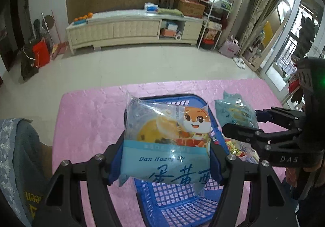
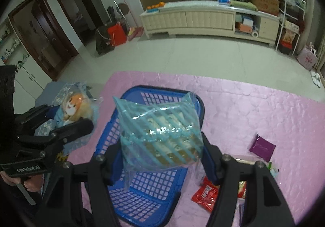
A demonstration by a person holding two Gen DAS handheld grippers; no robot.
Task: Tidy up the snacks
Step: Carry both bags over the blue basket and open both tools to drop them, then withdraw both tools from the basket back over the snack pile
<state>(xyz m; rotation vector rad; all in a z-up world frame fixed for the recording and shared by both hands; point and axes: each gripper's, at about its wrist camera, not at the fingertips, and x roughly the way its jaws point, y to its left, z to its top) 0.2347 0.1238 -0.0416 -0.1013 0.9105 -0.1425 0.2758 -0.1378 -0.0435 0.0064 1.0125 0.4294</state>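
My left gripper [image 1: 166,164] is shut on a light-blue egg-yolk pastry pack with a cartoon squirrel [image 1: 166,137] and holds it above the blue mesh basket [image 1: 178,204]. My right gripper [image 2: 162,158] is shut on a clear pack with pale blue stripes [image 2: 160,131], also held over the basket [image 2: 142,192]. The basket stands on the pink tablecloth [image 2: 254,105]. In the left wrist view the right gripper [image 1: 239,125] shows at the right with its pack [image 1: 235,113]. In the right wrist view the left gripper [image 2: 67,121] shows at the left with the squirrel pack [image 2: 75,107].
Loose snacks lie on the cloth right of the basket: a purple packet [image 2: 262,146], a red packet [image 2: 207,196] and others partly hidden behind my right fingers. A chair with a grey cover [image 1: 18,156] stands at the table's left. Beyond the table are floor and a low cabinet [image 1: 132,28].
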